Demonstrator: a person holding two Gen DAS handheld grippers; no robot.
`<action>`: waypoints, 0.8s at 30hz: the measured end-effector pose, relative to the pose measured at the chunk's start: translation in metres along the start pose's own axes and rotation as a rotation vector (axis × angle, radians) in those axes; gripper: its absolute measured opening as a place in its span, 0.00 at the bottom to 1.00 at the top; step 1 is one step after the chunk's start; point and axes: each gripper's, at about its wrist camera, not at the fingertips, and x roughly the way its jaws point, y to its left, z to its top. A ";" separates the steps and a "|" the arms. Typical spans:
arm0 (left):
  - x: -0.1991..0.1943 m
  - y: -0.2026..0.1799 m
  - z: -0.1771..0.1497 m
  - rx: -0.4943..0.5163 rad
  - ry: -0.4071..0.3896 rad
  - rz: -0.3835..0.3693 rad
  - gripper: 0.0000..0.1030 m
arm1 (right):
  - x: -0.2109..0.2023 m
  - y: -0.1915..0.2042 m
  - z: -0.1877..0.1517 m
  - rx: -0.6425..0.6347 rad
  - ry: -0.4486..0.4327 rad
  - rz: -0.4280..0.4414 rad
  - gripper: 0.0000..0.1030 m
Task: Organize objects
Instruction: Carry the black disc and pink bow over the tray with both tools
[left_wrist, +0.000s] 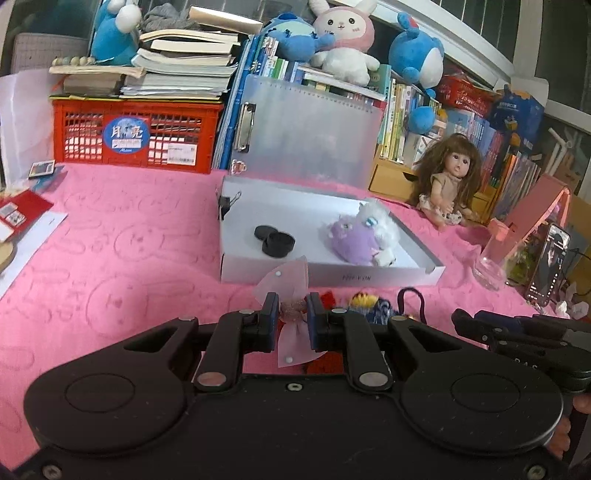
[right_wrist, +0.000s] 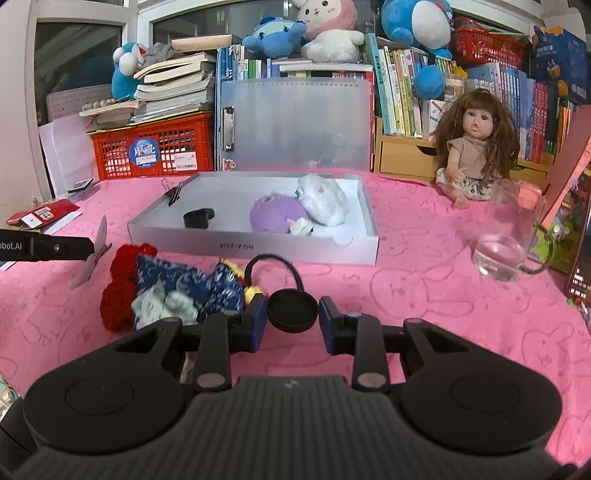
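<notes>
A pink gauze bow (left_wrist: 291, 314) is pinched at its knot by the left gripper (left_wrist: 292, 312), just in front of the white box (left_wrist: 332, 275). A black round disc (right_wrist: 293, 311) with a cord loop is clamped by the right gripper (right_wrist: 292, 314), also before the box, beside a pile of cloth toys (right_wrist: 173, 288).

A shallow white box (right_wrist: 255, 245) lies open on the pink cloth. Inside it, left, sit two black round caps (left_wrist: 274, 240); right, a purple plush (right_wrist: 277, 216) against a white plush (right_wrist: 323, 197). Just before the box lie a sheer pink bow (left_wrist: 291, 291), a black round disc with loop (right_wrist: 293, 310), and a red-and-blue fabric heap (right_wrist: 177, 288).
</notes>
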 end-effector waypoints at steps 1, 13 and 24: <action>0.003 0.000 0.005 0.000 0.003 -0.001 0.15 | 0.001 0.000 0.003 0.000 0.000 -0.001 0.35; 0.034 -0.003 0.036 0.008 0.047 0.020 0.15 | 0.017 -0.012 0.035 0.021 0.002 -0.006 0.35; 0.060 -0.007 0.056 0.027 0.054 0.040 0.15 | 0.035 -0.022 0.058 0.043 0.005 -0.006 0.35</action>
